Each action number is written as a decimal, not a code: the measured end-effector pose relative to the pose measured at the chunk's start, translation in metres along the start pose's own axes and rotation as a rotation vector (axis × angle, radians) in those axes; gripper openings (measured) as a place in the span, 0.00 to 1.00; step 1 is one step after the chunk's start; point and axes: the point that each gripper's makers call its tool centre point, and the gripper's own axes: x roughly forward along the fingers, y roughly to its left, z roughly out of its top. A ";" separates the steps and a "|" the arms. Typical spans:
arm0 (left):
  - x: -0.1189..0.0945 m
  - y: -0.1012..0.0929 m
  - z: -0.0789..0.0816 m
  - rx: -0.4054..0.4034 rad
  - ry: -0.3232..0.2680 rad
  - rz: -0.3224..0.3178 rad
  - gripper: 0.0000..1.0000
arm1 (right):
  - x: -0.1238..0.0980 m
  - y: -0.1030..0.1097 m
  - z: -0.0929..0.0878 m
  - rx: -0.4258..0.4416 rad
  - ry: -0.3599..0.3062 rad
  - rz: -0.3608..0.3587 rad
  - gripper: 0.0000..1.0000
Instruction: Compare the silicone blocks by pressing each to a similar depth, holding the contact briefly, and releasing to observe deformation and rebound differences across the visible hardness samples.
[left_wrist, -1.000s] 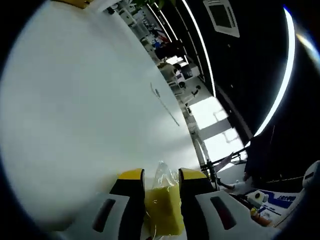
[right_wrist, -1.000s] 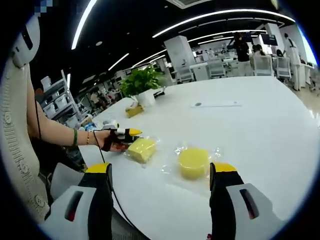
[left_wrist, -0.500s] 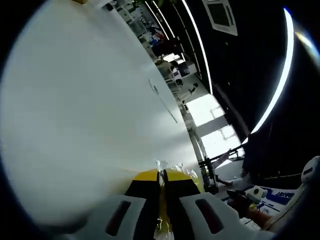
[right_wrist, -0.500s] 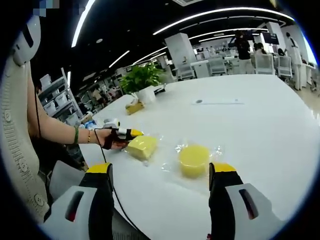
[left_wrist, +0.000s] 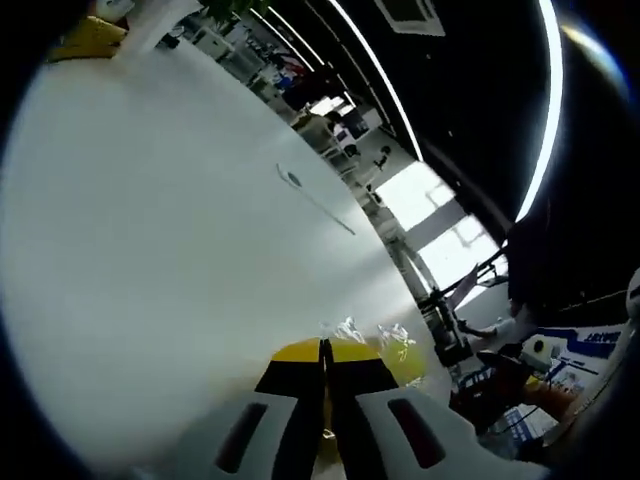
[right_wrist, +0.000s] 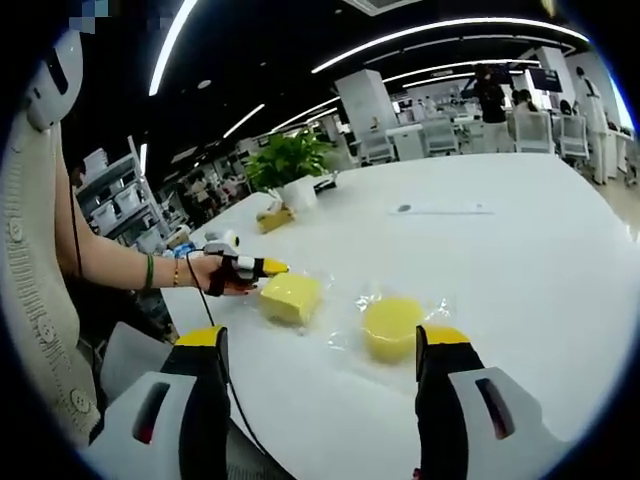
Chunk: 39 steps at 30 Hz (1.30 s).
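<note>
In the right gripper view two yellow silicone blocks in clear wrappers lie on the white table (right_wrist: 520, 260): a square block (right_wrist: 290, 297) and a round block (right_wrist: 393, 325). My right gripper (right_wrist: 323, 337) hovers open in front of them, and the round block lies ahead, nearer the right jaw. My left gripper (right_wrist: 268, 267), held by a hand, meets the square block's far left corner. In the left gripper view its jaws (left_wrist: 322, 350) are pressed together with a thin yellow sliver between them. The rest of the square block (left_wrist: 402, 362) and its crinkled wrapper bulge to their right.
A potted plant (right_wrist: 290, 160) and a small yellow box (right_wrist: 272, 215) stand at the table's far left, and a paper sheet (right_wrist: 440, 210) lies farther back. The person's bare forearm (right_wrist: 120, 270) reaches in from the left. Office chairs and people stand beyond the table.
The left jaws, a block's width apart around the square block a second ago, have squeezed together. The left view has tilted. The right gripper has held its place, open.
</note>
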 end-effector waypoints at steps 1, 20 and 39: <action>-0.001 -0.001 0.001 0.012 -0.003 0.008 0.00 | 0.000 0.001 0.001 -0.005 -0.006 0.003 0.70; -0.005 -0.079 0.018 0.376 -0.004 0.104 0.00 | -0.026 0.017 0.029 -0.055 -0.131 0.034 0.72; -0.027 -0.182 0.042 0.721 -0.019 0.105 0.00 | -0.052 0.038 0.057 -0.169 -0.186 0.148 0.71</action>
